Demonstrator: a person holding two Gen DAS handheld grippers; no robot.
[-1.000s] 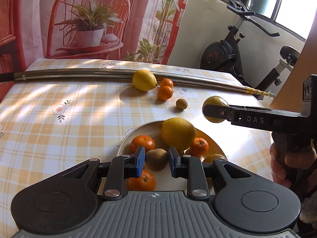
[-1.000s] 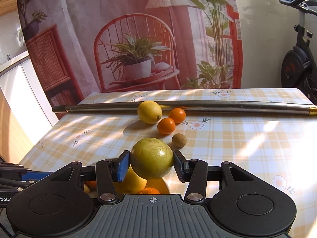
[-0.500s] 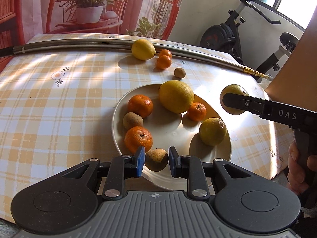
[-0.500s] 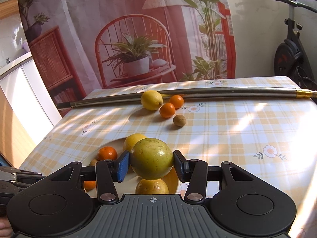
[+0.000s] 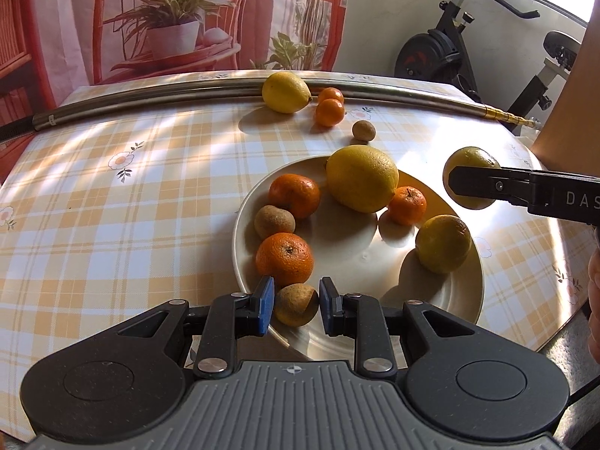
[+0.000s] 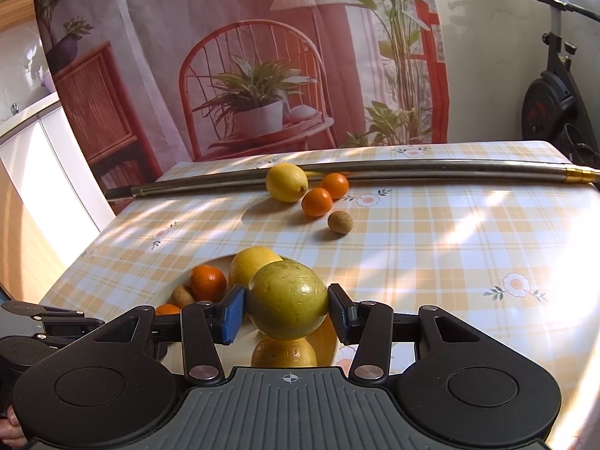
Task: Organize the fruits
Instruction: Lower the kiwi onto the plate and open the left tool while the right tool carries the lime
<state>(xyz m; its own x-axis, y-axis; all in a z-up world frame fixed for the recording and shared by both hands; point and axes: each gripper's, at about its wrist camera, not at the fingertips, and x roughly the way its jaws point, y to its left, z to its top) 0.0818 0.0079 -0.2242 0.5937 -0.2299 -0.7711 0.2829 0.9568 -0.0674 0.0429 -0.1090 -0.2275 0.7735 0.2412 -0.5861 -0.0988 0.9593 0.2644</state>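
A cream plate [image 5: 356, 255] holds a big lemon [image 5: 362, 178], three mandarins, a small brown fruit [image 5: 273, 221] and a green-yellow citrus [image 5: 442, 243]. My left gripper [image 5: 296, 302] is shut on another small brown fruit [image 5: 296, 305] over the plate's near rim. My right gripper [image 6: 287, 307] is shut on a round green-yellow fruit [image 6: 287, 300], held in the air above the plate's right edge. In the left wrist view that fruit [image 5: 468, 157] shows behind a black finger [image 5: 487, 185].
Loose on the checked tablecloth behind the plate lie a lemon [image 5: 285, 92], two mandarins [image 5: 329, 111] and a small brown fruit [image 5: 363, 130]. A long metal tube [image 5: 150, 95] runs along the table's far side. An exercise bike [image 5: 450, 48] stands at the back right.
My left gripper drew back toward the plate's near rim, still shut on the brown fruit. My right gripper pulled back a little with its fruit, so more of the plate shows below it.
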